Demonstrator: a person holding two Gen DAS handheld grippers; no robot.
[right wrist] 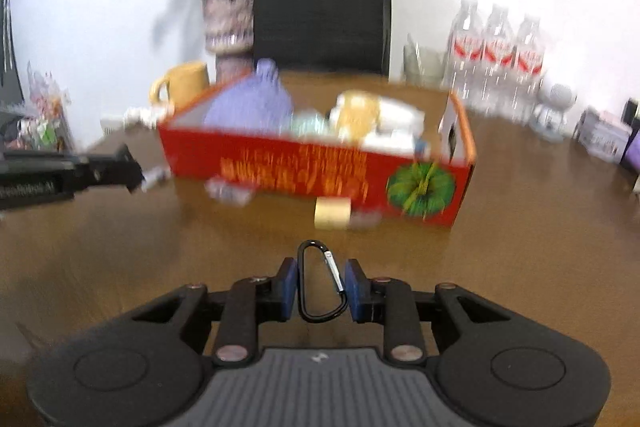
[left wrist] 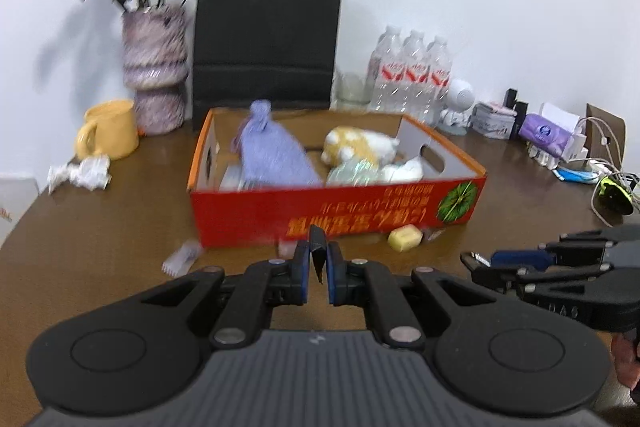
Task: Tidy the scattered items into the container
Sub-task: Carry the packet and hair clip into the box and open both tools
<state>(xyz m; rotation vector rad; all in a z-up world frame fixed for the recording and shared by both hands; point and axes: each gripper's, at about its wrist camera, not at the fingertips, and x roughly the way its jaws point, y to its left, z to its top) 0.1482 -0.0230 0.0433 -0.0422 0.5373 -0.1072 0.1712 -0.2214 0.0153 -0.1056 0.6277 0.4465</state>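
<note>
A red cardboard box point(left wrist: 336, 205) point(right wrist: 304, 171) stands on the brown table, holding a purple pouch point(left wrist: 272, 155), a yellow-white plush toy point(left wrist: 356, 143) and small packets. My left gripper point(left wrist: 318, 267) is shut on a small flat black piece point(left wrist: 318, 247), in front of the box. My right gripper point(right wrist: 322, 285) is shut on a black carabiner point(right wrist: 320, 283), held above the table short of the box. A yellow block point(left wrist: 405, 237) point(right wrist: 332, 213), a small wrapped item point(right wrist: 230, 191) and a clear packet point(left wrist: 182, 257) lie by the box front.
Behind the box stand a black paper bag point(left wrist: 268, 39), a vase of dried flowers point(left wrist: 154, 67), a yellow mug point(left wrist: 110, 129), water bottles point(left wrist: 412, 75) and a small white robot figure point(left wrist: 458, 107). Crumpled wrappers point(left wrist: 80, 173) lie left. Chargers and cables point(left wrist: 580, 143) sit right.
</note>
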